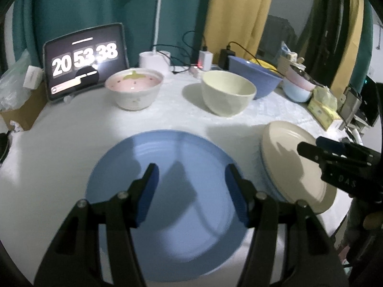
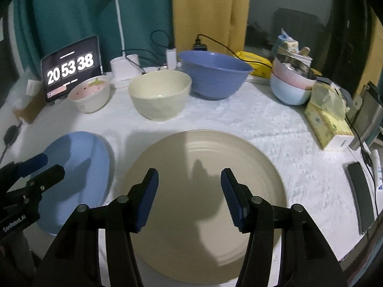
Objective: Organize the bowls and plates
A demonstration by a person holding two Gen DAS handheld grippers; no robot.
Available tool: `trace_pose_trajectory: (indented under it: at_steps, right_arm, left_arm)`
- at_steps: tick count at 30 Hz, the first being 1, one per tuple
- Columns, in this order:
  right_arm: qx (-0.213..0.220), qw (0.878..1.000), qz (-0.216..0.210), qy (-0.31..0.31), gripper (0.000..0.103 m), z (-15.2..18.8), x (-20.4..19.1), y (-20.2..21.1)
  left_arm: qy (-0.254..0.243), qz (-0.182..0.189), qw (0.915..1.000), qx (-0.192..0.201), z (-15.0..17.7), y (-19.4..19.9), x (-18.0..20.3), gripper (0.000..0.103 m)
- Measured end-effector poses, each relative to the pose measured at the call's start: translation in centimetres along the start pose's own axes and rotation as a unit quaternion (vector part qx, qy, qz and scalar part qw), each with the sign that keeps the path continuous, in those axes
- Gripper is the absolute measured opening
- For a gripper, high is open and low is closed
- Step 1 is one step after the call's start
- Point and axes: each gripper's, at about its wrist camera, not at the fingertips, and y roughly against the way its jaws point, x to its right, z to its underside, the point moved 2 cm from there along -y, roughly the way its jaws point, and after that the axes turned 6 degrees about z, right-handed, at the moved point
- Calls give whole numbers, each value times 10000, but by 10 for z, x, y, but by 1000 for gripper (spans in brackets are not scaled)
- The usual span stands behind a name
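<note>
On a table draped in white cloth, 2 hand-held grippers hung side by side above 2 plates. The left gripper hovered over a blue plate, its jaws parted and gripping nothing; the right gripper hung likewise over a cream plate, jaws apart and empty. The plates lay just beside each other near the front edge. Behind them stood a strawberry-patterned bowl, a cream bowl and a large blue bowl, with stacked pastel bowls at far right. A tablet showed 20:53:38.
</note>
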Motion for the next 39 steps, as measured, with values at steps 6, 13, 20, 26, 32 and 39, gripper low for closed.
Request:
trace_pose_trajectory:
  at_steps: [6, 13, 20, 26, 32, 39]
  right_arm:
    - [-41, 9999, -56, 149, 57, -2, -20, -2]
    - [-80, 9994, -130, 320, 57, -5, -40, -5]
    - [-132, 9986, -214, 468, 57, -7, -58, -9]
    - [-151, 9976, -327, 593, 57, -9, -74, -12]
    - [-175, 9964, -413, 715, 57, -9, -90, -16]
    - [-244, 9954, -455, 812, 57, -9, -105, -23]
  left_arm:
    - [154, -125, 9998, 56, 3, 6, -21, 59]
    - [315, -264, 9991, 113, 7, 12, -44, 59]
    - [439, -429, 9980, 177, 10, 18, -63, 59]
    - [549, -571, 9967, 199, 14, 21, -79, 59]
    - [658, -624, 9958, 155, 20, 21, -91, 59]
    - [755, -671, 9948, 123, 24, 21, -103, 59]
